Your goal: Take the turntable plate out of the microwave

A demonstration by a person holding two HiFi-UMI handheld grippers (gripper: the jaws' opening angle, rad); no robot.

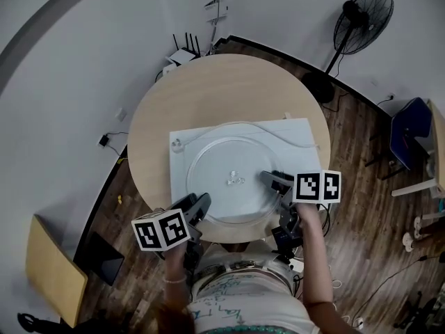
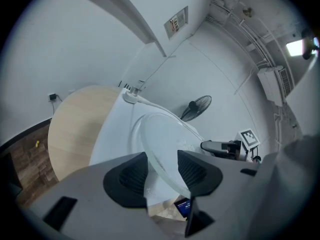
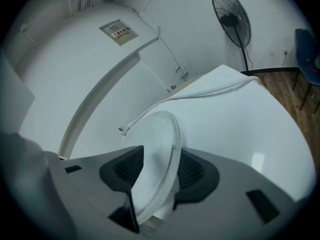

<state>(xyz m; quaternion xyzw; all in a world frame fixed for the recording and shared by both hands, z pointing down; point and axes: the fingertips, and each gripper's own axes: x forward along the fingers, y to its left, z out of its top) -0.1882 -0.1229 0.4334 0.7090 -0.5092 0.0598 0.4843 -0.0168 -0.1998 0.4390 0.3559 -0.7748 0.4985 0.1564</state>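
Observation:
The round glass turntable plate [image 1: 226,179] is over the white microwave's top [image 1: 295,134] on a round wooden table [image 1: 208,82]. My left gripper [image 1: 198,204] is at the plate's near left rim, and in the left gripper view its pads [image 2: 131,176] press on the plate [image 2: 160,134]: the left gripper [image 2: 162,171] is shut on it. My right gripper [image 1: 272,181] is at the plate's right rim. In the right gripper view the rim [image 3: 167,149] runs between the jaws of the right gripper [image 3: 160,171], which look slightly open around it.
A white cable [image 1: 278,132] lies across the microwave's top. A standing fan [image 1: 361,19] and a blue chair [image 1: 407,141] are on the wooden floor to the right. A router [image 1: 182,54] sits by the wall behind the table. A tan board [image 1: 52,270] stands at lower left.

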